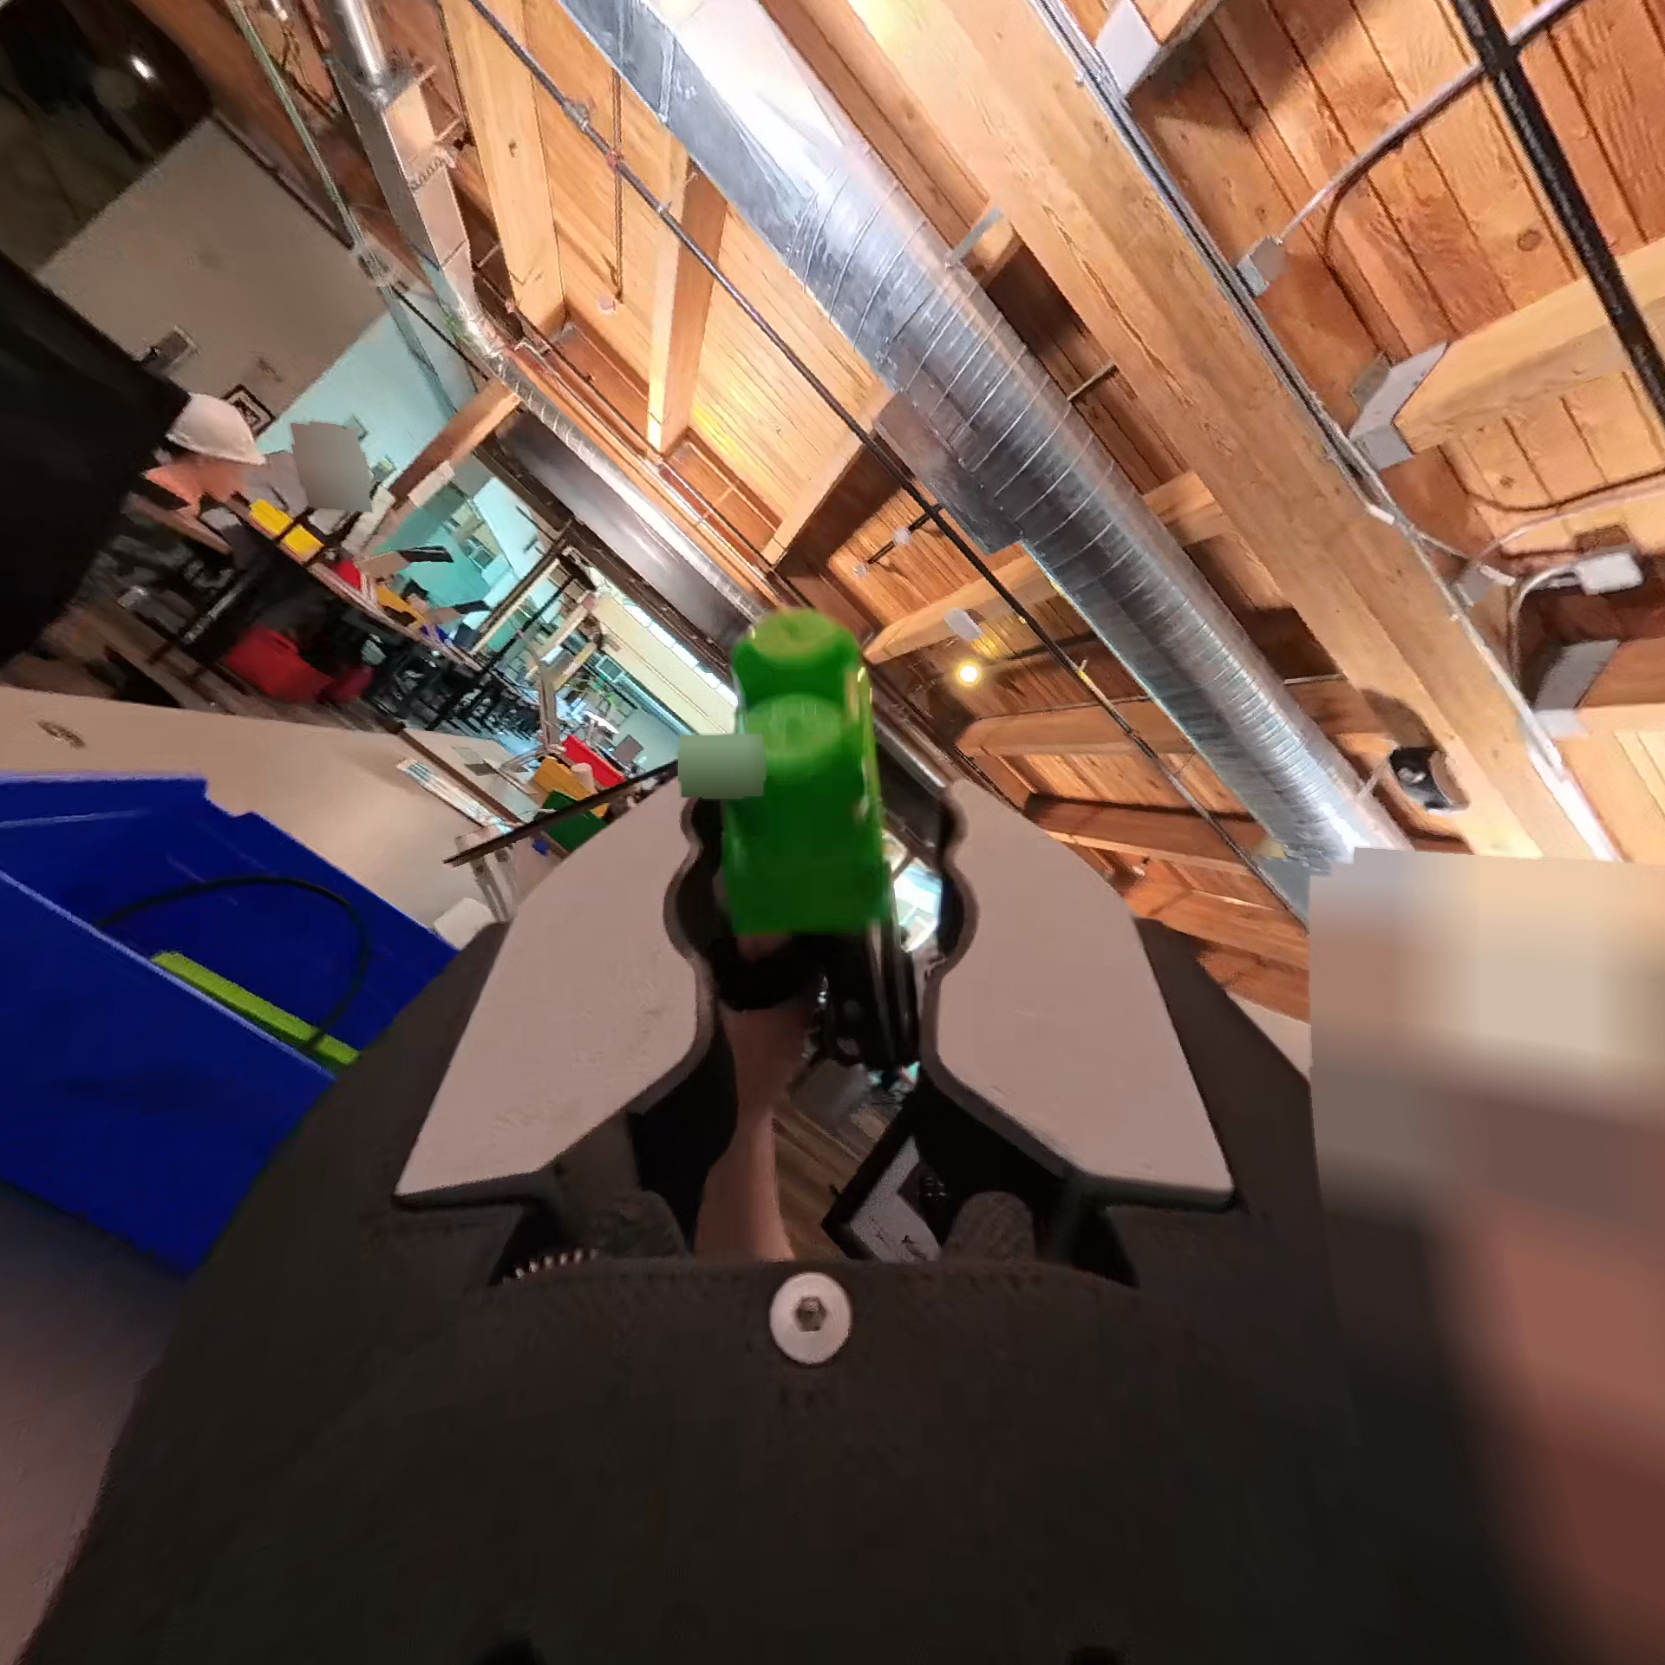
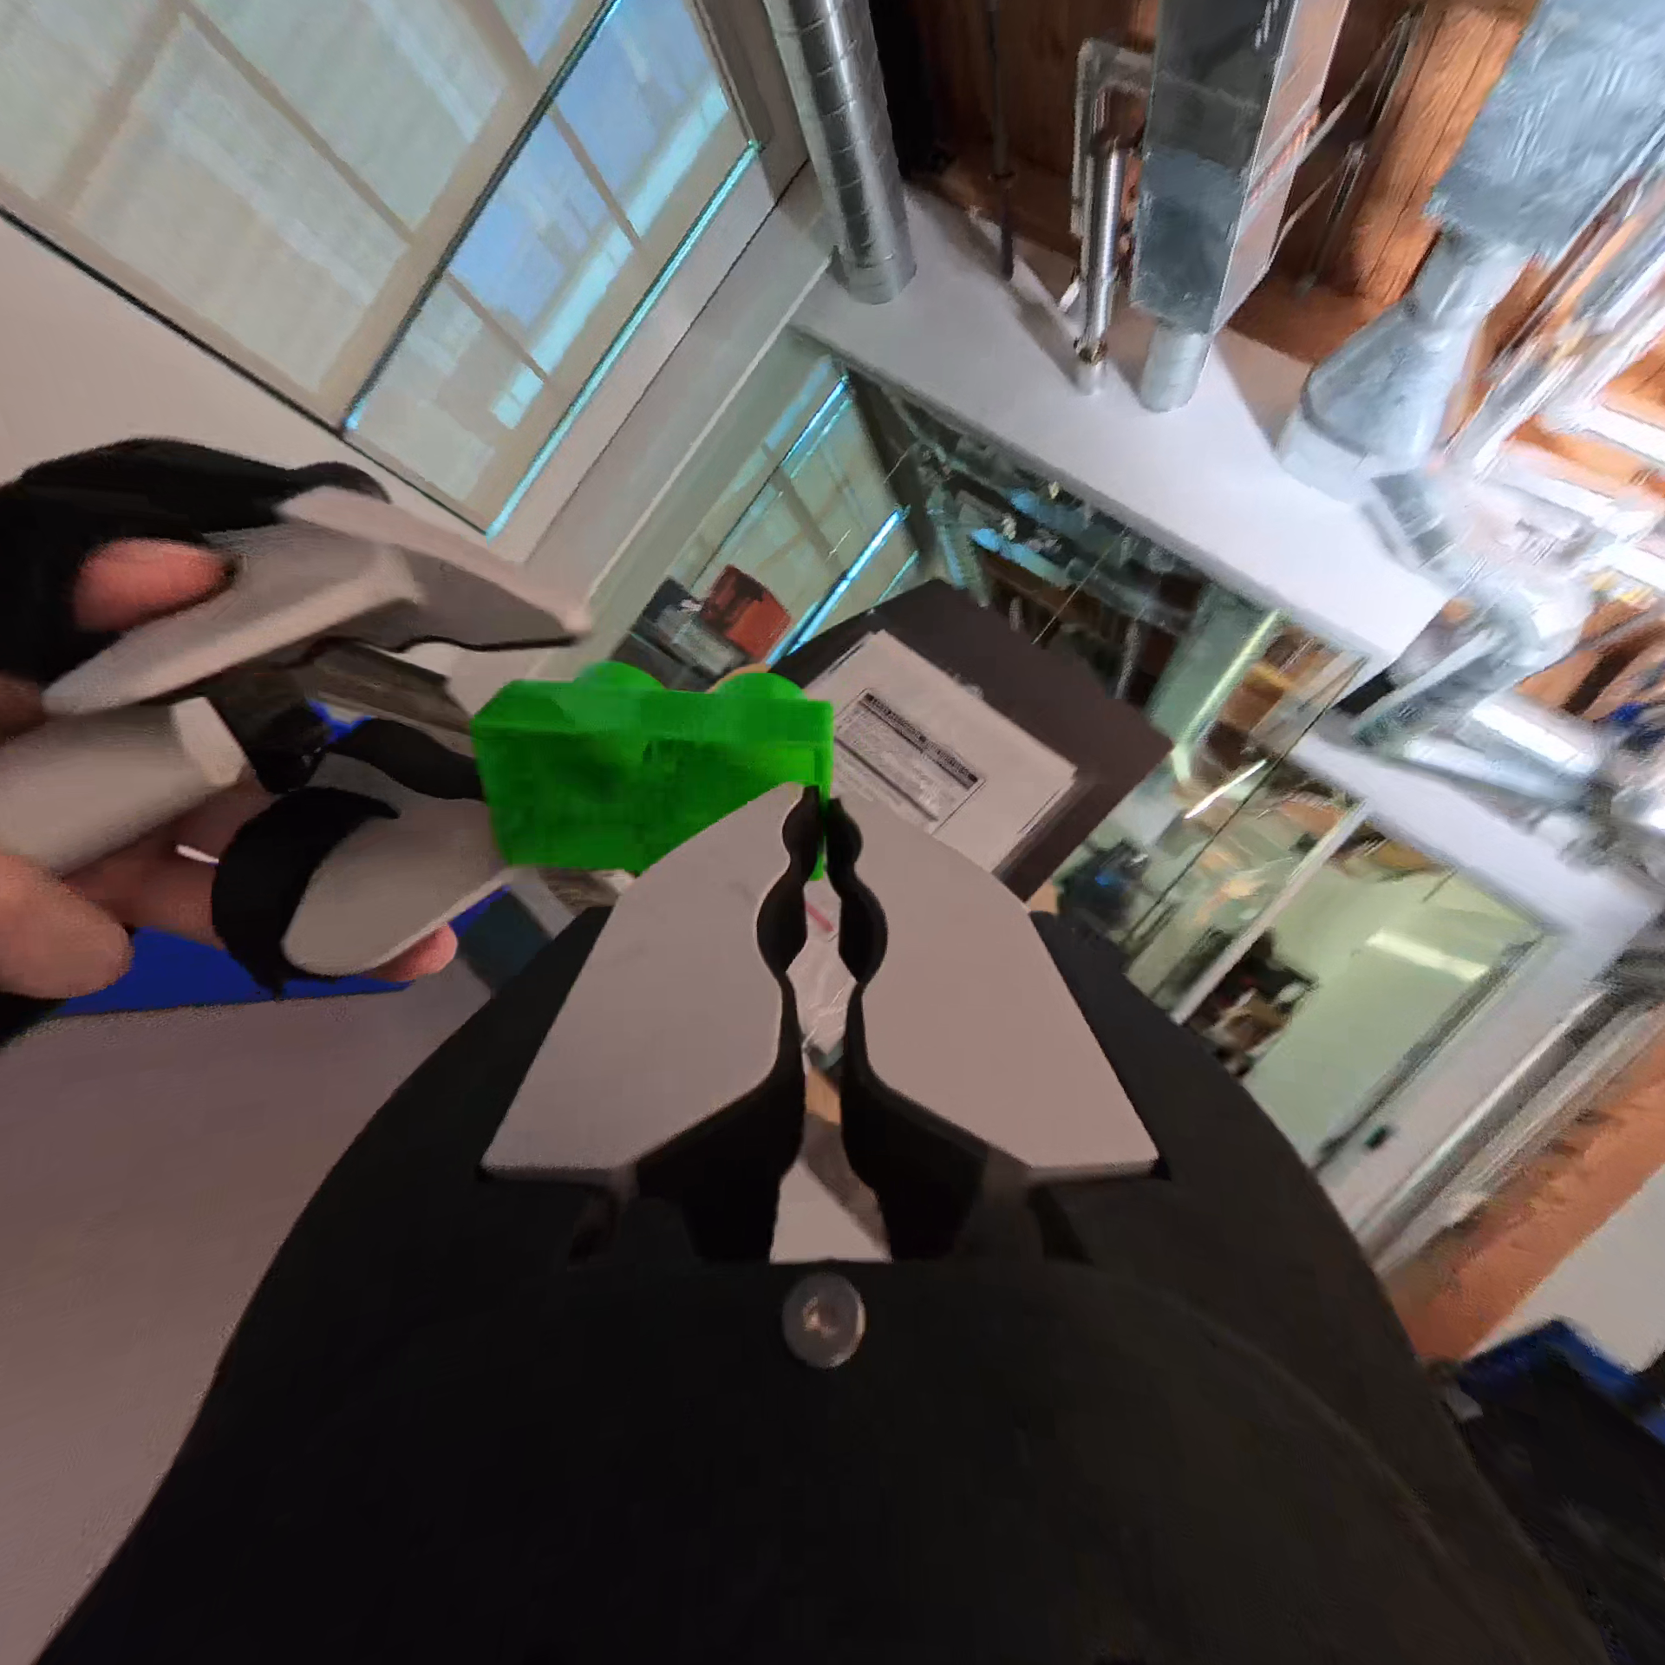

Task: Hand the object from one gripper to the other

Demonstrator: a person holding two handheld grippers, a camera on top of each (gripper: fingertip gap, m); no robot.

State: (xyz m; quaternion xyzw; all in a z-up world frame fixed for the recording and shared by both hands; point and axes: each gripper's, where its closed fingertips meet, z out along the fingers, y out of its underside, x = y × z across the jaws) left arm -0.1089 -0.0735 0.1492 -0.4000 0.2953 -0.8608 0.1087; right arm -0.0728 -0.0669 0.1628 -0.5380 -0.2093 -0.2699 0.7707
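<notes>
Wooden ceiling beams and a long ribbed silver duct [image 1: 1018,432] fill the upper right of the left wrist view, while a blue plastic bin [image 1: 135,1018] sits at the left edge on a pale tabletop [image 1: 297,766].

At the centre of that frame, the left tongs [image 1: 815,865] stand well apart, with the bright green studded plastic block [image 1: 802,811] between their tips. Whether the pads actually touch the block cannot be told from here; there is a clear gap on the right side.

In the right wrist view, windows [image 2: 432,225] occupy the upper left and metal ducting the upper right. The right tongs [image 2: 822,811] are nearly closed, their tips pinched on the lower right edge of the green block [image 2: 631,775], which sits just above centre. The left tongs [image 2: 468,712] appear at the left of this frame, held by a hand [image 2: 99,811] in a black fingerless glove; their grey fingers [image 2: 396,865] spread above and below the block's left end, near it.
</notes>
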